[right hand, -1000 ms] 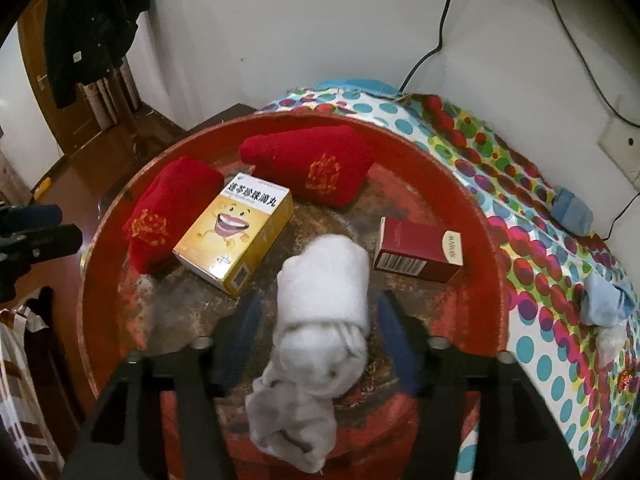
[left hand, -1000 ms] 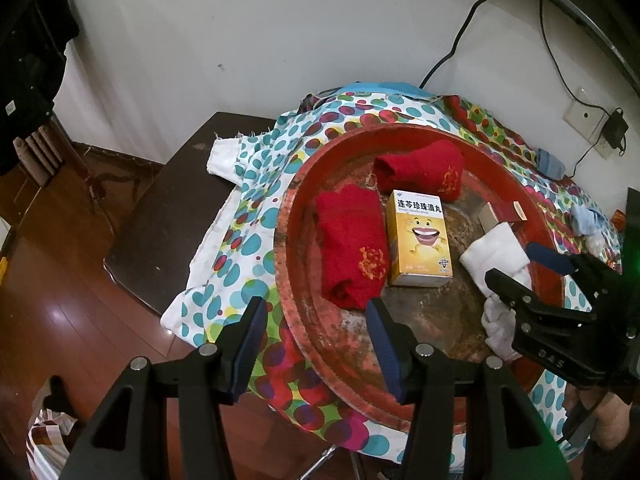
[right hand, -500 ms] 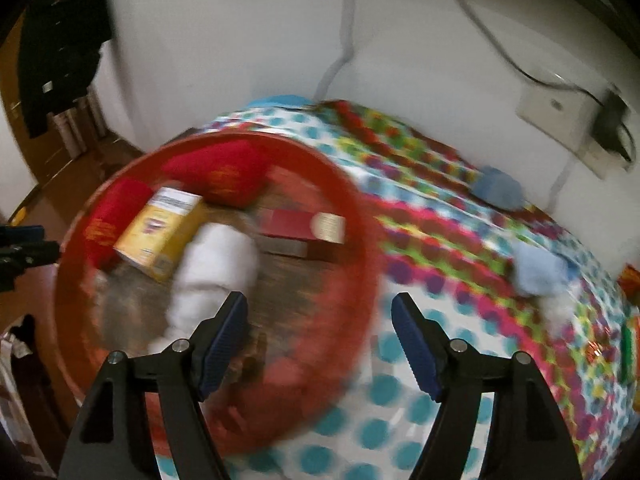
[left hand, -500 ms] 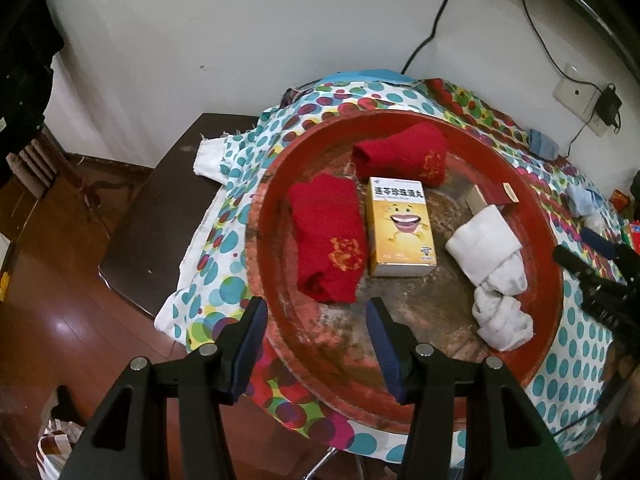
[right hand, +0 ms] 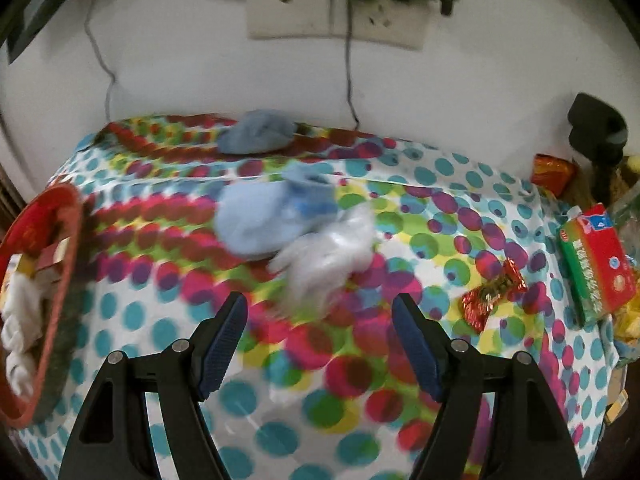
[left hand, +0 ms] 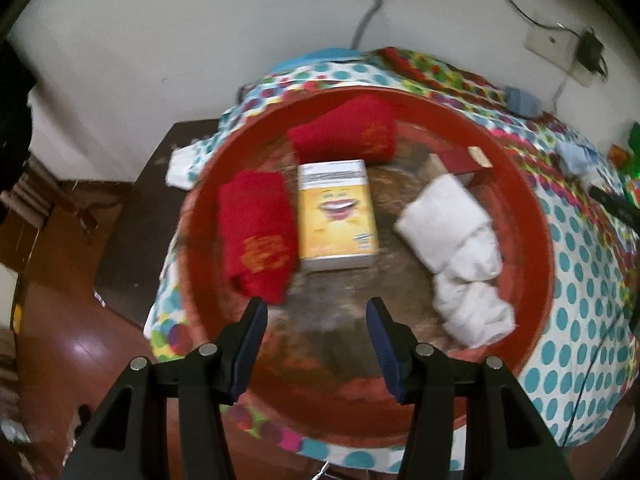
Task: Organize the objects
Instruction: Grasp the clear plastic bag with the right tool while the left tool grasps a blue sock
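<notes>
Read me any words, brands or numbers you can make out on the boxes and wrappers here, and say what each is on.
Nothing reads cleanly; both views are blurred.
Yellow box in the red tray: smiling cartoon mouth, top text band blurred.
Red cloths: gold embroidery, unreadable.
Dark red box: too blurred.
Green and red carton: white lettering, unreadable.
Red candy wrapper: too small.

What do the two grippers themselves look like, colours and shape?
Both are alike. The left gripper has two black angular arms with triangular cut-outs and round silver pins at the joints, ending in dark blue ribbed pads. The right gripper is built the same. No cables, markings or sleeves show.
</notes>
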`<state>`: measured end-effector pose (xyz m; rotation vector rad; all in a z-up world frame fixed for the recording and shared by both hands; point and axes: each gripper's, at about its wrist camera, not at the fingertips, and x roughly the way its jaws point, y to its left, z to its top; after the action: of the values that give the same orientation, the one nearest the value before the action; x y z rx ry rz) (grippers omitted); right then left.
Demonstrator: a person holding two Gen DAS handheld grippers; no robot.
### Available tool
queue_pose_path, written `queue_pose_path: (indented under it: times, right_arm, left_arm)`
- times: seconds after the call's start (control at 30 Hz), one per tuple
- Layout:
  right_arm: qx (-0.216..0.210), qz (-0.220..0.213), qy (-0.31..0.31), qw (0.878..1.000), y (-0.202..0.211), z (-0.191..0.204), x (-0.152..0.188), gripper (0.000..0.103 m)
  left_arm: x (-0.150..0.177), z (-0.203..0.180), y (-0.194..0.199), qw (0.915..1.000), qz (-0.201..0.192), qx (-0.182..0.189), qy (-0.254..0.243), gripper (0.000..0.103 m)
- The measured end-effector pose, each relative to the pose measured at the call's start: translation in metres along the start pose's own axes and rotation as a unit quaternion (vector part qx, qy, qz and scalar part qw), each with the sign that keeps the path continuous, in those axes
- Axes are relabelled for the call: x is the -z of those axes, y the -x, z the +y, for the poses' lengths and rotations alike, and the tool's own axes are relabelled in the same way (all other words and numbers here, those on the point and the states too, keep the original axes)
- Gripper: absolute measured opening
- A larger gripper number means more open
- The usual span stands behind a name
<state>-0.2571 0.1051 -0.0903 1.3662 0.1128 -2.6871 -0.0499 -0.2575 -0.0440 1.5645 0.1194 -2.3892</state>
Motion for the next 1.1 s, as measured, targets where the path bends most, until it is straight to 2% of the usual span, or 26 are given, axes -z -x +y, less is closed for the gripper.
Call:
queue_pose_path:
  times: [0.27,0.3,0.33,0.37,0.4,0.57,0.73,0.87,0.97,1.1]
  right_arm:
    - [-0.004,-0.005,0.007,1.0,-0.04,-0.002,-0.017,0.074]
    - [-0.005,-0.008,0.011,1.0,-0.042,-0.002,-0.018,0.071]
    - [-0.01,-0.013,0.017,1.0,-0.043,-0.002,-0.018,0.057]
    - [-0.01,-0.016,0.025,1.0,-0.043,-0.001,-0.017,0.05]
    - [-0.011,-0.016,0.03,0.999,-0.042,-0.001,-0.016,0.048]
    - [-0.033,-0.027,0.035,0.998,-0.022,-0.016,0.008,0.047]
    - [-0.037,-0.032,0.027,0.998,0.004,-0.042,0.035,0.047]
    - [-0.031,-0.021,0.027,0.999,0.004,-0.056,0.051,0.047]
    - [-0.036,-0.019,0.018,0.999,0.003,-0.063,0.052,0.047]
    - [-0.021,-0.018,0.031,0.999,0.003,-0.059,0.053,0.047]
  left_arm:
    - [-0.029,-0.074,0.01,0.9961,-0.022,0.033,-0.079,0.053]
    - [-0.033,-0.083,0.009,0.9952,-0.023,0.037,-0.087,0.053]
    - [-0.038,-0.099,0.008,0.9937,-0.025,0.042,-0.101,0.053]
    - [-0.041,-0.108,0.007,0.9926,-0.027,0.045,-0.109,0.053]
    - [-0.044,-0.119,0.006,0.9916,-0.027,0.049,-0.116,0.053]
    - [-0.061,-0.189,-0.009,0.9842,-0.022,0.086,-0.154,0.053]
    - [-0.076,-0.256,-0.02,0.9699,-0.044,0.123,-0.205,0.053]
    - [-0.088,-0.307,-0.032,0.9558,-0.048,0.126,-0.261,0.053]
    - [-0.096,-0.336,-0.044,0.9474,-0.048,0.109,-0.297,0.053]
    - [-0.113,-0.361,-0.055,0.9465,-0.065,0.102,-0.299,0.053]
